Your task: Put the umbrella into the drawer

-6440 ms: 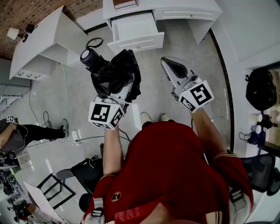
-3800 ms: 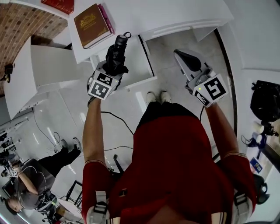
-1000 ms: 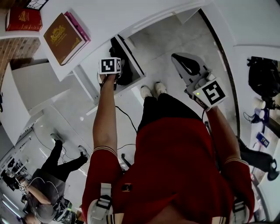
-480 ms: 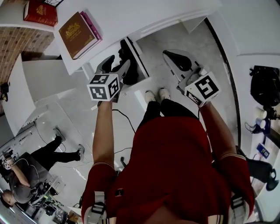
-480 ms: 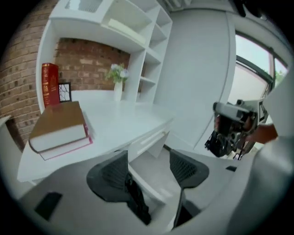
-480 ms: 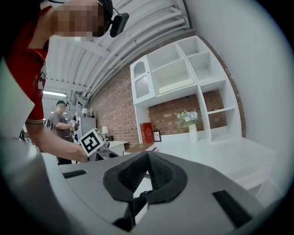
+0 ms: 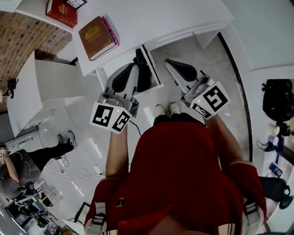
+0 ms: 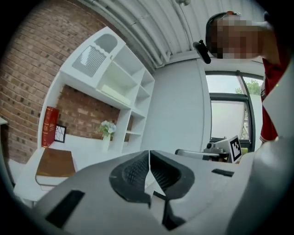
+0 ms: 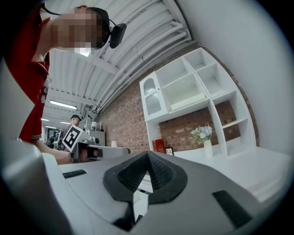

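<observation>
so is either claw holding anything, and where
Nothing held: left claw and right claw are shut empty; the black folded umbrella lies in the white drawer.

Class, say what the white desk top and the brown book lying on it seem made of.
White desk top: probably painted or laminated board; smooth, even, uniformly white.
Brown book: likely leather-look or cloth hardcover; stiff flat cover, gold emblem.

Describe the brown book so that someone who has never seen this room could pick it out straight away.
Find the white desk against the brick wall. Toward its left end in the head view lies the brown book. It lies flat with a gold emblem on its cover, whereas the red book behind it stands upright.
</observation>
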{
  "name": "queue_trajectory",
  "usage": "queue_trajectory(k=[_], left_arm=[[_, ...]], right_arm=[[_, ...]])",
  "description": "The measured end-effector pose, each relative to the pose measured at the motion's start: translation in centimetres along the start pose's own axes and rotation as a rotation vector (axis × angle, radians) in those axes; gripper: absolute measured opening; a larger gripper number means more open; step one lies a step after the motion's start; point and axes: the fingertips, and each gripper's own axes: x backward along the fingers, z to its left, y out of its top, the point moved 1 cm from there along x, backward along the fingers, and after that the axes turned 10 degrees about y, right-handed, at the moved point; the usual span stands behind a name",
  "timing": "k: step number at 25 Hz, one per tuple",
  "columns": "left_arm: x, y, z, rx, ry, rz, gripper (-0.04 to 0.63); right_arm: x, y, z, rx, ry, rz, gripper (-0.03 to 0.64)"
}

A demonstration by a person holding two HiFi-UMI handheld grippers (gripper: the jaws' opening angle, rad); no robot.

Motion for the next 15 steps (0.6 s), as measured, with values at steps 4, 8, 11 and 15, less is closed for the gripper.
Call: queue_trajectory(k=[4,8,11,15], left_arm=[[1.8,2.4,-0.7,-0.068,0.026,-0.097,0.006],[2.9,3.5,-1.3,-0.163,0.06,-0.139,0.006],[3.5,3.6,-1.6,-0.182,0.068,-0.144,0.006],[4.1,3.8,-1.3,-0.179,0.08,-0.147,0.005]], right_arm=[[-0.5,1.8,1.7,0.031,0.03,-0.037,0.0],[-0.6,2.9,2.9,0.071,0.048,-0.054,-0.002],[-0.5,3.2,3.3,0.111,0.044,-0.048,-0.002],[-0.4,3.0,3.4,0.132,0.036,-0.036,-0.002]])
